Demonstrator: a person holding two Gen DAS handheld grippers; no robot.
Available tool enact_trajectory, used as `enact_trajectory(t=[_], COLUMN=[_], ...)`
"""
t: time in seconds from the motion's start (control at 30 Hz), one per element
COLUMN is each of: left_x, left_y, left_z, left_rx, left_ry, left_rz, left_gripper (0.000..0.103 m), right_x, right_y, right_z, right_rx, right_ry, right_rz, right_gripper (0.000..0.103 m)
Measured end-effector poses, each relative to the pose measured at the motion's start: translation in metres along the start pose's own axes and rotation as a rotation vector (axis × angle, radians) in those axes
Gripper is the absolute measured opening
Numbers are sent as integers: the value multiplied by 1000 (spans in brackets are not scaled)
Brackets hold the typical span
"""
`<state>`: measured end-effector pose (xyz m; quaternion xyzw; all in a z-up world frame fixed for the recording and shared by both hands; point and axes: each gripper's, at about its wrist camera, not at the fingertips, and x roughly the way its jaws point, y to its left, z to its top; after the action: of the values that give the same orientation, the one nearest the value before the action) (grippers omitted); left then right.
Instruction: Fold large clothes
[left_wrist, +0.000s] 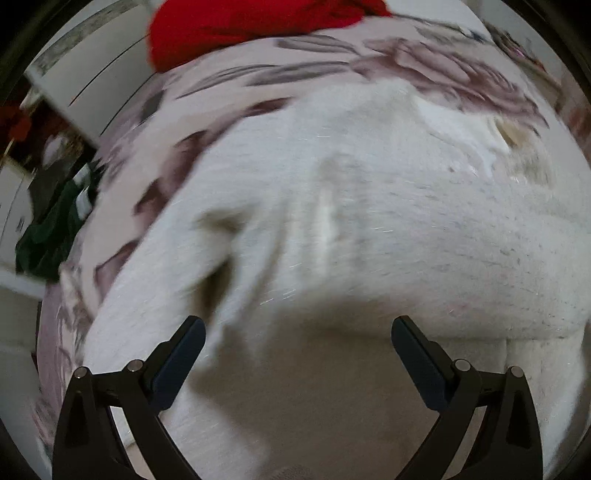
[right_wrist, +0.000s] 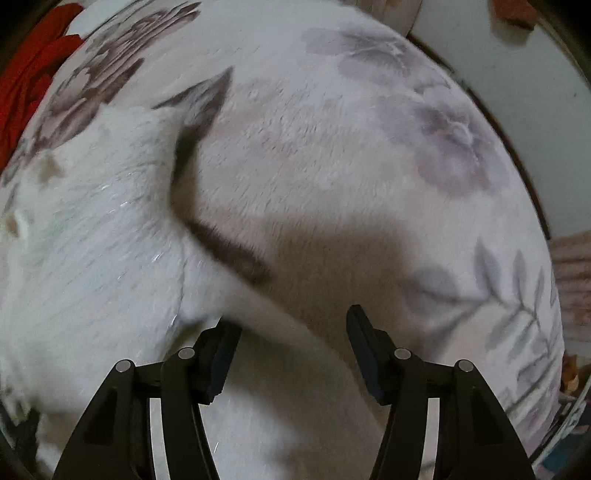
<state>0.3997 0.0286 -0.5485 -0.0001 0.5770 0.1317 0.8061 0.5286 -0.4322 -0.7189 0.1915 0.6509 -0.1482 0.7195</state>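
The white fuzzy sweater (left_wrist: 351, 229) lies spread on the floral blanket (left_wrist: 229, 77), directly beneath the left gripper (left_wrist: 298, 334). Left jaws stand wide apart, holding nothing. In the right wrist view, a sleeve of the sweater (right_wrist: 92, 240) runs beneath the right gripper (right_wrist: 293, 325); its jaws are partly open and empty. Count: one white sweater, one red garment (left_wrist: 251, 26), one dark green garment (left_wrist: 51, 229), two grippers.

Left gripper (left_wrist: 298, 328), right gripper (right_wrist: 294, 319): black fingers, dark-blue pads (silver pivot screws).
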Motion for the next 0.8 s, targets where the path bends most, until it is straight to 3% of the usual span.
enact_trajectory(t=[0.1, 0.23, 0.3, 0.4, 0.5, 0.57, 0.6, 0.63, 0.67, 0.73, 0.8], left_x=[-10, -4, 6, 17, 37, 52, 58, 60, 59, 50, 38], left_y=[57, 147, 193, 239, 270, 286, 295, 302, 309, 318, 329], left_z=[-24, -74, -111, -156, -188, -198, -200, -202, -201, -190, -170], left_rx=[-155, -451, -653, -903, -1113, -1218, -1261, -1283, -1296, -1251, -1146], left_ry=[53, 189, 241, 220, 159, 133, 113, 104, 81, 8, -62], left_rz=[-35, -112, -164, -262, -328, -343, -331, -313, -266, -212, -151], left_gripper=[103, 103, 103, 103, 99, 85, 77, 57, 45, 17, 12], right_x=[-24, -50, -60, -55, -39, -31, -26, -23, -20, -14, -10], right_y=[0, 32, 58, 94, 134, 160, 179, 188, 194, 201, 205], right_z=[-31, -79, -99, -124, -143, -162, -154, -162, -167, -175, -181], right_rx=[-27, -146, -206, -271, -320, -396, -427, -463, -488, -508, -510], right_ry=[43, 86, 95, 140, 165, 156, 151, 141, 132, 116, 95], right_rz=[89, 146, 192, 228, 192, 163, 157, 143, 126, 104, 70], right_gripper=[61, 62, 63, 63, 63, 63, 63, 63, 63, 63, 63])
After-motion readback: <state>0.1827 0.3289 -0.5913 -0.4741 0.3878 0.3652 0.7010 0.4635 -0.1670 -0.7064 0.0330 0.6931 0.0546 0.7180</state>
